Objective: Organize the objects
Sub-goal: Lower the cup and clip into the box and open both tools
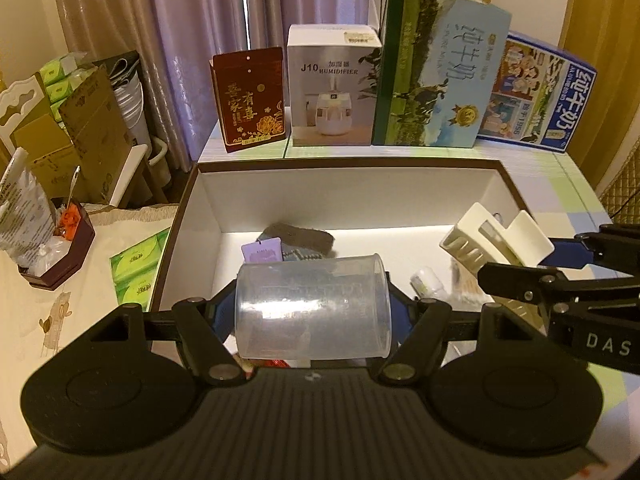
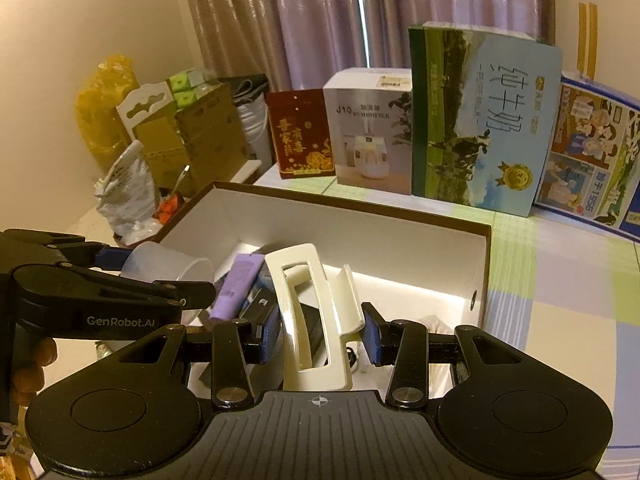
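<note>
Clear cup (image 1: 312,306) is gripped sideways by left gripper (image 1: 310,312); cream hair claw (image 2: 316,320) is clamped in right gripper (image 2: 320,334) (both held over the open box (image 1: 400,164)).

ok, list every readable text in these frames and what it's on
"J10 HUMIDIFIER": white humidifier box
"DAS": right tongs arm, left wrist view
"GenRobot.AI": left tongs arm, right wrist view
"纯牛奶": green milk carton
"纯牛奶": blue milk carton
"吾家有喜": red pouch
Too small or blurred: cup markings, humidifier box sticker, tissue packs, purple tag.
</note>
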`<act>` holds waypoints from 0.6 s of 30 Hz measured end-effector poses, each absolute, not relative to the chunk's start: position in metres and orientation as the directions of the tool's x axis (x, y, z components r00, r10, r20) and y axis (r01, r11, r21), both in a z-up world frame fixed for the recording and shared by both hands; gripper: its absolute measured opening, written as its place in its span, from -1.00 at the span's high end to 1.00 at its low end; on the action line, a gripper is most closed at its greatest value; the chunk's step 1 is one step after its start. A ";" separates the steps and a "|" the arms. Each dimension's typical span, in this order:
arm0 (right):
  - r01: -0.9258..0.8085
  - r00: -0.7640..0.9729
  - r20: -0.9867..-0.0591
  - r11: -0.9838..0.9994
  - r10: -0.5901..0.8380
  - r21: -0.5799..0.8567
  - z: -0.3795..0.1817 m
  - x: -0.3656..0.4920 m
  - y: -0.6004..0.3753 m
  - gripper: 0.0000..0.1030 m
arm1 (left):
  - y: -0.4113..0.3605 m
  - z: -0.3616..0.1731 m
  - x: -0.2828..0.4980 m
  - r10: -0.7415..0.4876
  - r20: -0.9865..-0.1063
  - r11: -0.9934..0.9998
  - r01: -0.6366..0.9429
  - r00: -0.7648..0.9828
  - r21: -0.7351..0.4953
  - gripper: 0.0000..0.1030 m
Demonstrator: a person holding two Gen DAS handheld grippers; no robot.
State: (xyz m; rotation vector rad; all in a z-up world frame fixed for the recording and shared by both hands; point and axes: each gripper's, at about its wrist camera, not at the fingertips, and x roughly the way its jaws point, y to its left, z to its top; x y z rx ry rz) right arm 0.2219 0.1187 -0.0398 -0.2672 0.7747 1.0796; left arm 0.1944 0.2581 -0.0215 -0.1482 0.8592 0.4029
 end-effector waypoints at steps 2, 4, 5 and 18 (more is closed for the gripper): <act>-0.861 0.250 -0.690 0.482 0.680 0.163 -0.044 0.227 0.125 0.23 | 0.264 -0.026 0.201 0.279 -0.769 0.916 -0.400 0.575 0.034 -0.34; -0.854 0.254 -0.696 0.493 0.671 0.164 -0.048 0.232 0.131 0.23 | 0.270 -0.030 0.207 0.273 -0.776 0.917 -0.397 0.569 0.032 -0.34; -0.851 0.255 -0.699 0.499 0.668 0.166 -0.050 0.235 0.134 0.23 | 0.273 -0.032 0.210 0.271 -0.779 0.918 -0.396 0.566 0.031 -0.34; -0.816 0.249 -0.736 0.546 0.630 0.191 -0.076 0.263 0.171 0.23 | 0.307 -0.060 0.244 0.247 -0.810 0.920 -0.391 0.531 0.024 -0.34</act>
